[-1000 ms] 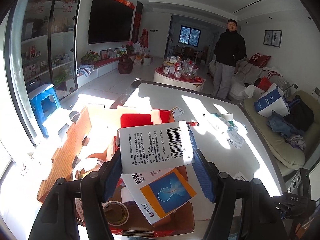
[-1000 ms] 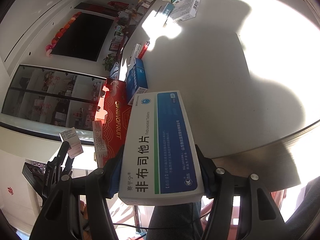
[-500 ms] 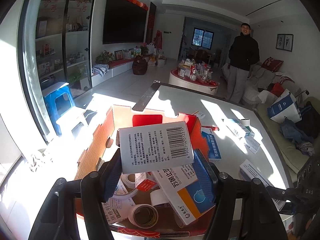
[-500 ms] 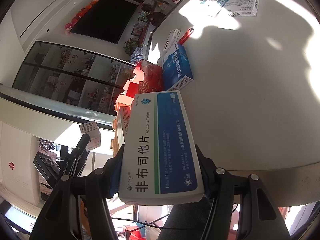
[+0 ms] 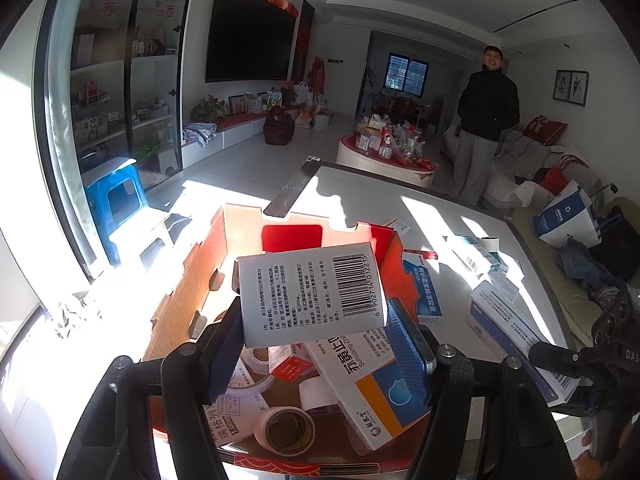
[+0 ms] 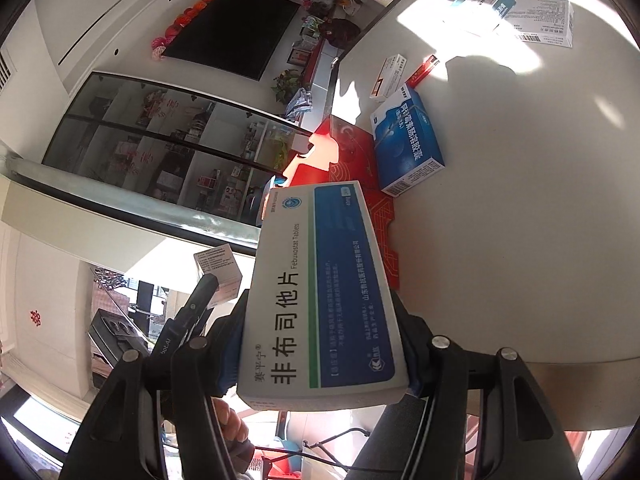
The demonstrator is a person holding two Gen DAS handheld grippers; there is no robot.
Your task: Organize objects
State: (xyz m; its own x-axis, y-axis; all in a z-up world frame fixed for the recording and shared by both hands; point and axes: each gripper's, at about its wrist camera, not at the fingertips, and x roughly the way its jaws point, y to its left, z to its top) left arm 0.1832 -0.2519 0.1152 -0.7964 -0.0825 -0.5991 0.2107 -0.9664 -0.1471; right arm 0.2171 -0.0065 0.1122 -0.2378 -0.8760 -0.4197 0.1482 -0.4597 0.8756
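Note:
My left gripper [image 5: 316,344] is shut on a white box with a barcode [image 5: 312,292] and holds it over an open red carton [image 5: 192,280]. Inside the carton lie an orange-and-white medicine box [image 5: 368,384], tape rolls [image 5: 288,428] and other packs. My right gripper [image 6: 320,356] is shut on a long white-and-blue tablet box [image 6: 324,292], held above the white table's [image 6: 520,220] near edge. In the right wrist view the left gripper [image 6: 208,292] with its white box [image 6: 218,266] shows at the left, and the red carton's [image 6: 352,148] wall lies beyond.
A blue medicine box [image 6: 408,144] rests against the carton's outer side. More boxes [image 6: 540,24] and a small red pack [image 6: 424,70] lie further out on the table. A person [image 5: 484,120] stands beyond the table by a sofa [image 5: 568,272]. A blue stool [image 5: 116,200] stands left.
The left gripper with its white box has shifted over the carton, so more of the carton's inside shows. The right gripper has risen and rolled, carrying the tablet box nearer the carton.

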